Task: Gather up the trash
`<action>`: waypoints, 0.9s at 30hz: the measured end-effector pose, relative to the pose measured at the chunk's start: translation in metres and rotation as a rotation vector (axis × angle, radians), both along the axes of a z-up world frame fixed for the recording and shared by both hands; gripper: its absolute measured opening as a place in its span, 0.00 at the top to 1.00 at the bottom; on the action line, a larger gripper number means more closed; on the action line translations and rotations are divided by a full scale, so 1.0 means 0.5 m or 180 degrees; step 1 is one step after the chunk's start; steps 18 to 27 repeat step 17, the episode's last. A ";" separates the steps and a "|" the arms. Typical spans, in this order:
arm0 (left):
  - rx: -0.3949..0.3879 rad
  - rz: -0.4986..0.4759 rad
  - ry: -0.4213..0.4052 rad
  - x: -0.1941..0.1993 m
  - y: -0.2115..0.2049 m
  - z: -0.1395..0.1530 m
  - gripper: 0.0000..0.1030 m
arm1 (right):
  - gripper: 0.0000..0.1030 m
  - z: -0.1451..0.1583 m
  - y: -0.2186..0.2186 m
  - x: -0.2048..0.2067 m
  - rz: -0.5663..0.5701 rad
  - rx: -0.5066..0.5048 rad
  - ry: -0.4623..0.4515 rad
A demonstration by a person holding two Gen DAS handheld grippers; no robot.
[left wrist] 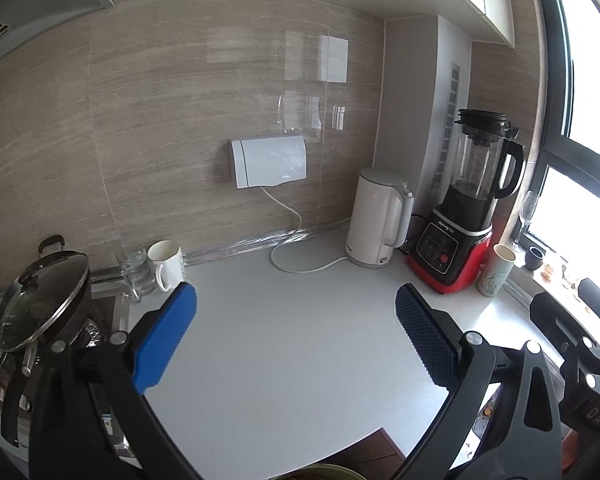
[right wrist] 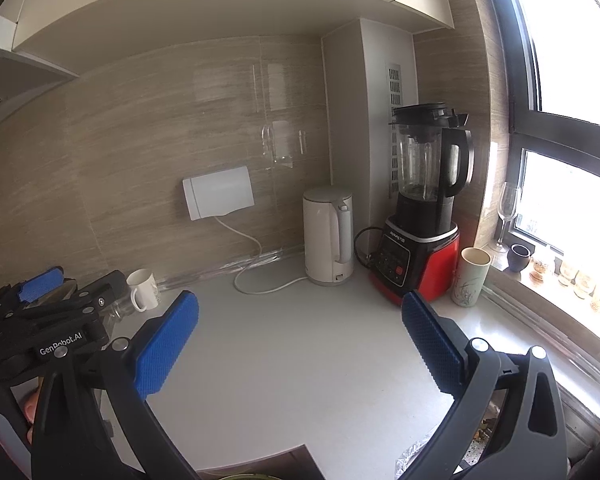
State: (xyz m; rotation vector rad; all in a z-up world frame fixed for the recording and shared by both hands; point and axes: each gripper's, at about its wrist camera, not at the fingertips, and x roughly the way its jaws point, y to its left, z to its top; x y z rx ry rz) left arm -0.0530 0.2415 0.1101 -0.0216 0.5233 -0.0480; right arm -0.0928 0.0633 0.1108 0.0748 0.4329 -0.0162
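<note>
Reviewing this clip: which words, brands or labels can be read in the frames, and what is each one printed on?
"GenRobot.AI": on the left hand-held gripper, seen from the right wrist.
"Joyoung": on the blender base panel; smaller characters beside it unreadable.
"DA": cut-off label on the right hand-held gripper.
Blender button labels: too small.
</note>
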 end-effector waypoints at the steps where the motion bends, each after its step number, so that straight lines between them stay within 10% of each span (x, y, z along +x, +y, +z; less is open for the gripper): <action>1: 0.0030 0.0021 -0.0023 0.000 -0.003 0.000 0.07 | 0.02 0.000 -0.001 0.000 0.0000 0.0000 0.0003; 27: 0.0045 -0.0005 -0.0079 -0.011 -0.014 0.000 0.07 | 0.02 0.000 -0.016 -0.009 -0.0026 -0.0015 0.0005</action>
